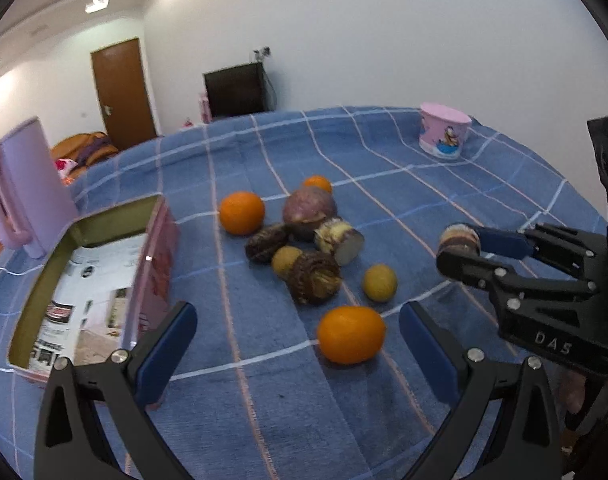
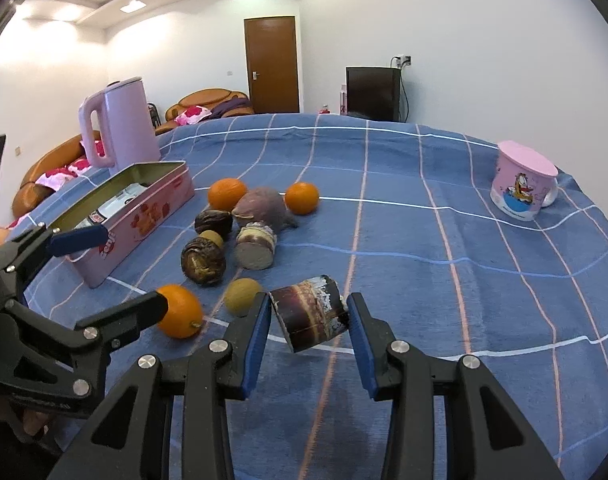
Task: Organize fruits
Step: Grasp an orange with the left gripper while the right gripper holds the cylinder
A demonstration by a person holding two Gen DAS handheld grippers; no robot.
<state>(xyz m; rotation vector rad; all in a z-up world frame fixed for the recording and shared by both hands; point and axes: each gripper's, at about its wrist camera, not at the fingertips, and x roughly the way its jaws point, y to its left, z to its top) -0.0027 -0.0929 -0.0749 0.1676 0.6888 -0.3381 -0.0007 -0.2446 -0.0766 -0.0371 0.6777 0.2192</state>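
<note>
- The fruits (image 2: 240, 232) lay clustered mid-surface, right of the tin (image 2: 136, 208).
- The kettle (image 2: 120, 124) stood behind the tin.
- The mug (image 2: 521, 180) sat far right, apparently lidded.

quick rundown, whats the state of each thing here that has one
right gripper: shut on cut taro piece
left gripper: open, nothing held
pink tin: lid off, paper inside
pink kettle: upright, lid closed
cartoon mug: upright, lid on
nearest orange: loose on cloth
</note>
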